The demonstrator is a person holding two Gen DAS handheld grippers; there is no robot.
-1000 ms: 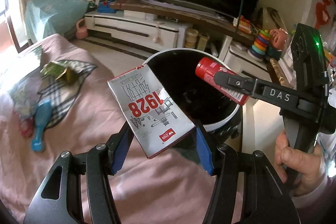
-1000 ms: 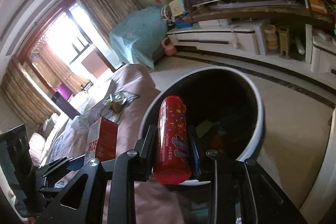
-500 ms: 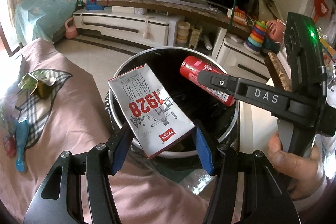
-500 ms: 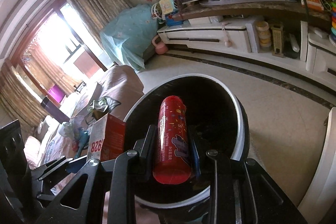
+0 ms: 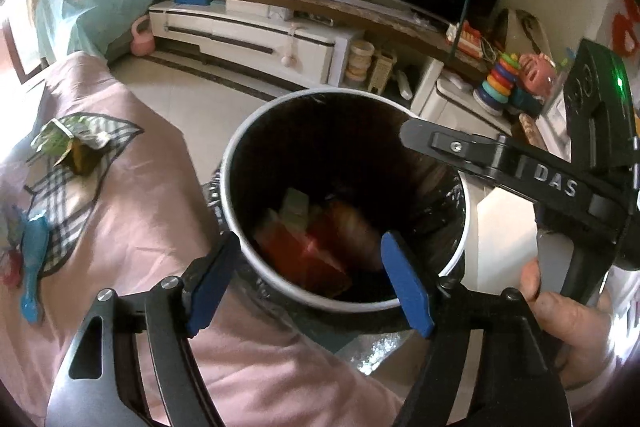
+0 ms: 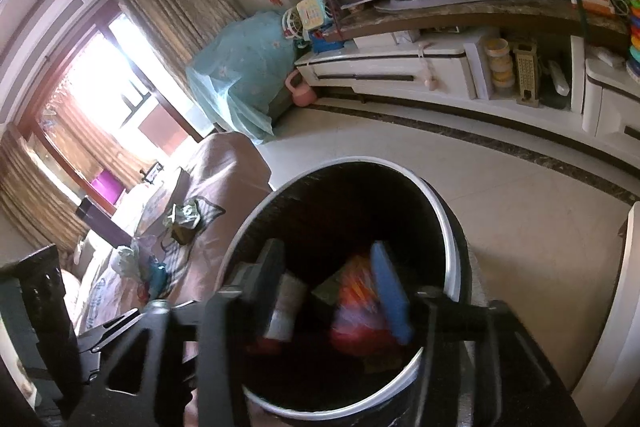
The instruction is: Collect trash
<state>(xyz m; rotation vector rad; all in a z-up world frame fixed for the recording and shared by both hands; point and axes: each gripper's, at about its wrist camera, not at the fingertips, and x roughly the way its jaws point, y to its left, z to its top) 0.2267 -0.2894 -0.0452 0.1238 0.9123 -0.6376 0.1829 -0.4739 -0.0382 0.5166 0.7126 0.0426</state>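
Observation:
A round trash bin with a white rim and black liner stands beside the pink-covered couch; it also shows in the right wrist view. My left gripper is open and empty over the bin's near rim. My right gripper is open and empty above the bin mouth; its finger reaches over the bin from the right. The red and white carton and the red can lie blurred inside the bin among other trash.
The pink couch cover holds a crumpled green wrapper, a checked cloth and a blue toy. A white TV stand with a TV, toys and a pink kettlebell lies beyond the tiled floor.
Both grippers opened over the bin. The carton dropped from the left one and the red can from the right one; both now lie inside the bin.

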